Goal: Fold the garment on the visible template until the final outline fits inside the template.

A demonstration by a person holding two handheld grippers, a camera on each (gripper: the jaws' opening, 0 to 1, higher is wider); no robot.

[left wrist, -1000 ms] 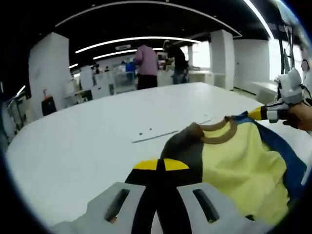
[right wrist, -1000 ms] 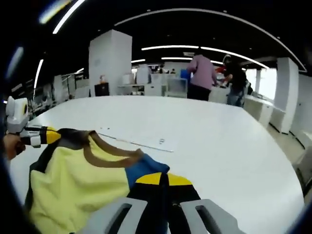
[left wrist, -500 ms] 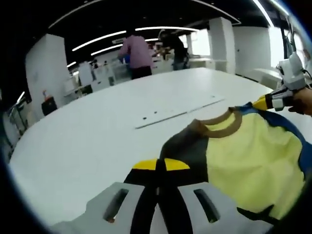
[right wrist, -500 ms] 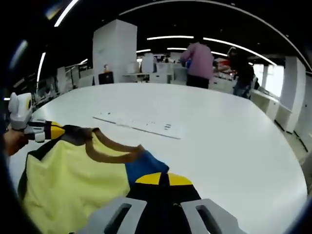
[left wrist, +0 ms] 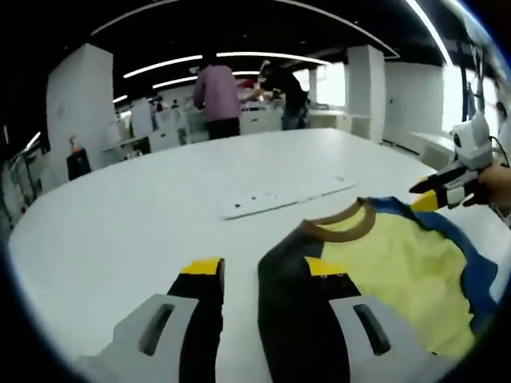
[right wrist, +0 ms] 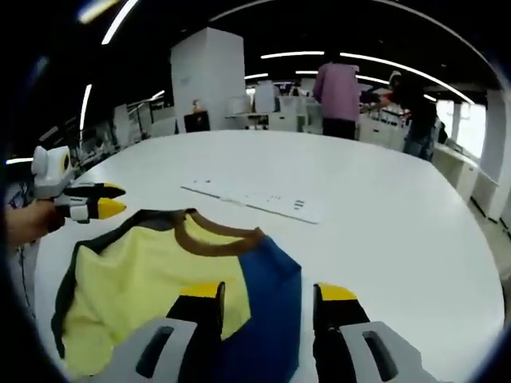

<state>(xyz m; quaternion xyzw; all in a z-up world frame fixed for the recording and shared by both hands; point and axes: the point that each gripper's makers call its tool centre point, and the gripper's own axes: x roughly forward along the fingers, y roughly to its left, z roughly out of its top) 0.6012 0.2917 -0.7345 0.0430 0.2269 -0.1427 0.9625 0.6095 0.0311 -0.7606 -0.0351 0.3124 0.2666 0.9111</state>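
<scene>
Once let go at both shoulders, left the garment (left wrist: pixel 391 263) lying front-up on the white table (left wrist: pixel 120 215), toward its near edge, with the brown collar pointing at the far edge and the yellow panel mostly flat, a little rumpled along the blue side. Held the left gripper (left wrist: pixel 259 267) with jaws wide apart, straddling the dark shoulder and clamping nothing. Kept the right gripper (right wrist: pixel 270 291) spread the same way over the blue shoulder, with loose cloth between the jaws. Judged this a deliberate release: both shoulders set down level to let the shirt settle flat and square before any fold. Half a second earlier, had both pairs of jaws pinched together on those same shoulders, drawing the top edge taut between them; by now had parted them and dropped the cloth slack onto the table. Caught each tool in the other's view as well, off beside the far shoulder, yellow tips slightly open and just clear of the fabric. Beyond the collar, toward the table's middle, noted a pale strip (right wrist: pixel 255 197) with small dark marks, lying apart from the garment; could not tell its link to the template. Made out no template outline under the cloth. Reckoned the folding itself not yet begun.
</scene>
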